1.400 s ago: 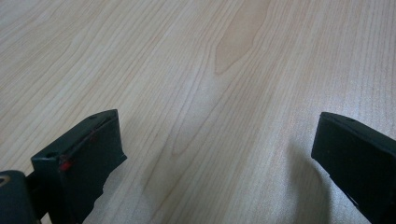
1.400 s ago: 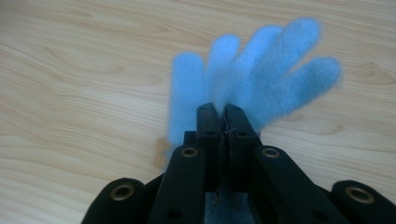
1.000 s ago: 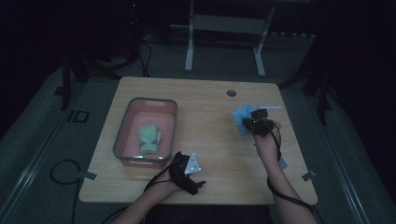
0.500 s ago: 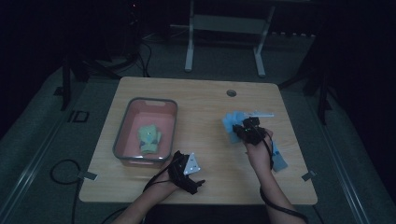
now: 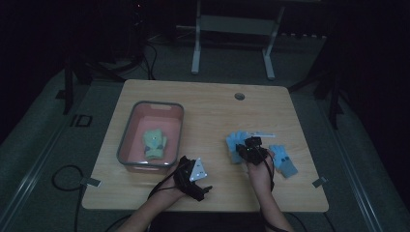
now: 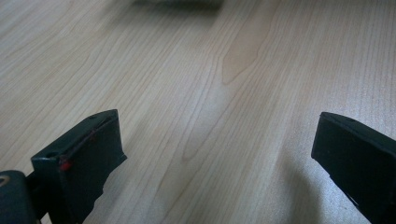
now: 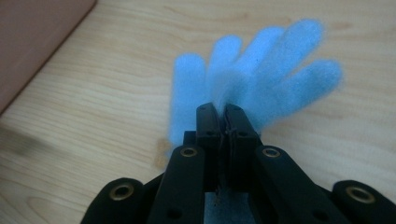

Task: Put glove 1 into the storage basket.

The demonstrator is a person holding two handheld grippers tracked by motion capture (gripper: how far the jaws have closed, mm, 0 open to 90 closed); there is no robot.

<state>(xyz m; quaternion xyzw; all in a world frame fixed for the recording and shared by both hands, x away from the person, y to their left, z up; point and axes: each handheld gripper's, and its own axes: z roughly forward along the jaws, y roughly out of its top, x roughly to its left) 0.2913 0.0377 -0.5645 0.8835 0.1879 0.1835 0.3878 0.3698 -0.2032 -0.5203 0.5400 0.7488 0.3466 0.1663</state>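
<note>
My right gripper point(image 5: 250, 148) point(image 7: 222, 109) is shut on a light blue glove point(image 5: 236, 144) point(image 7: 261, 70), right of the table's middle. In the right gripper view the glove's fingers spread out beyond the closed jaws, low over the wood. A second glove point(image 5: 285, 163), blue with a grey cuff, lies just right of that hand. My left gripper point(image 5: 196, 181) point(image 6: 215, 140) rests near the front edge, open, its jaws wide apart over bare wood with nothing between them.
A pink tray point(image 5: 128, 145) point(image 7: 28, 37) at the left of the table holds a green glove point(image 5: 154, 144). A thin white strip point(image 5: 259, 135) lies behind the blue glove. The table point(image 5: 208, 106) has a cable hole point(image 5: 239, 96) at the back.
My right gripper has come nearer and to the left, sinking toward the table with the blue glove in it. The left gripper has stayed where it was.
</note>
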